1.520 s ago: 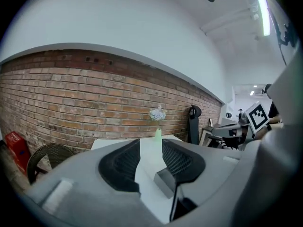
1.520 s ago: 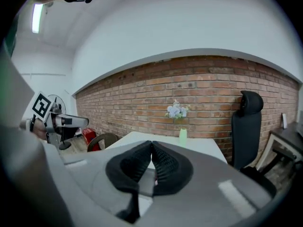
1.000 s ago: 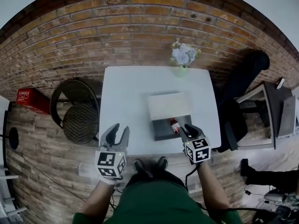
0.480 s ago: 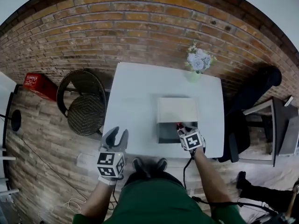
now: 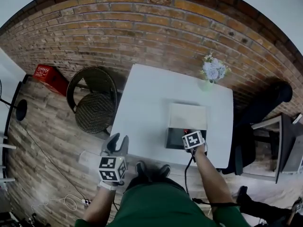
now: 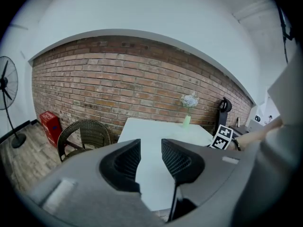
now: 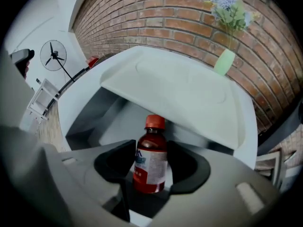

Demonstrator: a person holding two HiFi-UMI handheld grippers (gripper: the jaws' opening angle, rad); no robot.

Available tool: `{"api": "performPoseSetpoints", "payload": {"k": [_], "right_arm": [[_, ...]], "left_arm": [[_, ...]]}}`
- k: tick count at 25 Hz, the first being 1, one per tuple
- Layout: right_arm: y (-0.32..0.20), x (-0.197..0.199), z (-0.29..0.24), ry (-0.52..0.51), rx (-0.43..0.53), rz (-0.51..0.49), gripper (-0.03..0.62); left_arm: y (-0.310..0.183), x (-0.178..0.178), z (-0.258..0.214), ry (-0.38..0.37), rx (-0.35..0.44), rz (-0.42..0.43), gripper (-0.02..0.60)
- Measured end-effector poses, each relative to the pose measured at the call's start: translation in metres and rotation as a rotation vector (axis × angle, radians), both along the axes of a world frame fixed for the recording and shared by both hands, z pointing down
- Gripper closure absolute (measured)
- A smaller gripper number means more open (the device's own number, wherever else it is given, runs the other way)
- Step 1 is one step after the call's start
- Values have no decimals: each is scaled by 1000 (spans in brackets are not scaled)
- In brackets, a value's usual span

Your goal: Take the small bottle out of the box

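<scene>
My right gripper (image 7: 150,151) points steeply down into the open box (image 7: 90,112), which sits toward 5 o'clock on the table (image 5: 147,103). Its jaws have just been opening and stand wide, with the bottle (image 7: 152,161) upright between them, red cap toward 12 o'clock. I read the pads as not pressing, though the gaps either side are so thin that one may brush the label. The bottle's base is hidden behind my jaws, so I judge rather than see that it rests on the box floor. The lid (image 7: 175,89) is propped back at 12 o'clock, which leaves a straight way in from above. My left gripper (image 6: 150,148) hangs off the table's edge at 7 o'clock, jaws apart on nothing, held clear because one hand is enough here. The bottle is not out of the box yet. To lift it I'd need to close on its body.
</scene>
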State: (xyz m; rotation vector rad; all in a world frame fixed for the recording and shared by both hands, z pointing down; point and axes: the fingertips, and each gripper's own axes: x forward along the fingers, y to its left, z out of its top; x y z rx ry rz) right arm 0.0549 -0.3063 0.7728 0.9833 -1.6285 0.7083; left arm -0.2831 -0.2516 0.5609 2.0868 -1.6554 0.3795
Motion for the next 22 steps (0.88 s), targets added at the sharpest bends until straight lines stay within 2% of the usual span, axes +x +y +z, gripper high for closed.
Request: {"api": "performPoseSetpoints", "payload": {"k": [5,9,11,17,22], "right_arm": [[13,7,-2,132,-55,-106,378],[16,-19,-1,90,-21,-330,384],[24,-23,-7,85,-7,-371,384],[28,-30,-39,26,109,-362,384],[36,-32,-74,-118,179,-280,384]], "left_arm": [[11,-6,3,-3,-10,-20,439],[15,2,1,-3,-7,-6,440],[14,8,-2,-6,-1,6,440],[9,26,-6,-11,8,50,442],[2,50,-10,-12,20,109,442]]}}
